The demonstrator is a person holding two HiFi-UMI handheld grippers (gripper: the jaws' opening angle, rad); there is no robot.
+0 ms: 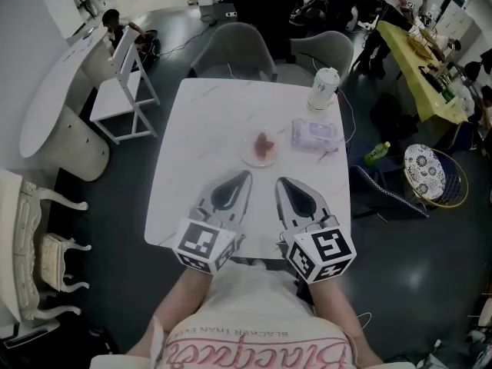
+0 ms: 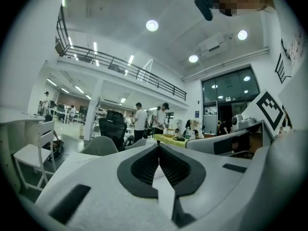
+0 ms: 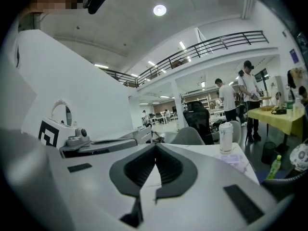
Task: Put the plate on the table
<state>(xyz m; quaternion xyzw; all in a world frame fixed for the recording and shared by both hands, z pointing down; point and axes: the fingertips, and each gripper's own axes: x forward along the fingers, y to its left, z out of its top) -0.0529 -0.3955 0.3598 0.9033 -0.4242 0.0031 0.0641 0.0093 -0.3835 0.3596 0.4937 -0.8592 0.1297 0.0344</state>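
Plate [image 1: 259,149] is sitting ahead of both tongs, and nothing is being gripped. Nearest the person, the left gripper [image 1: 246,177] and the right gripper [image 1: 281,183] are hovering side by side over the near part of the white table [image 1: 192,129]. Each is holding its jaws pressed together at the tips with nothing between them, as each gripper's own view is showing. Just beyond those tips, about midway between them and perhaps slightly nearer the left one, the small round plate is lying flat on the tabletop, carrying something pink. Being round, it is offering no long axis. To its right, a wipes packet [image 1: 314,135] is lying just beside it. Beyond that, a lidded cup [image 1: 324,89] is standing near the far edge. Judging from this, the placing is looking done.
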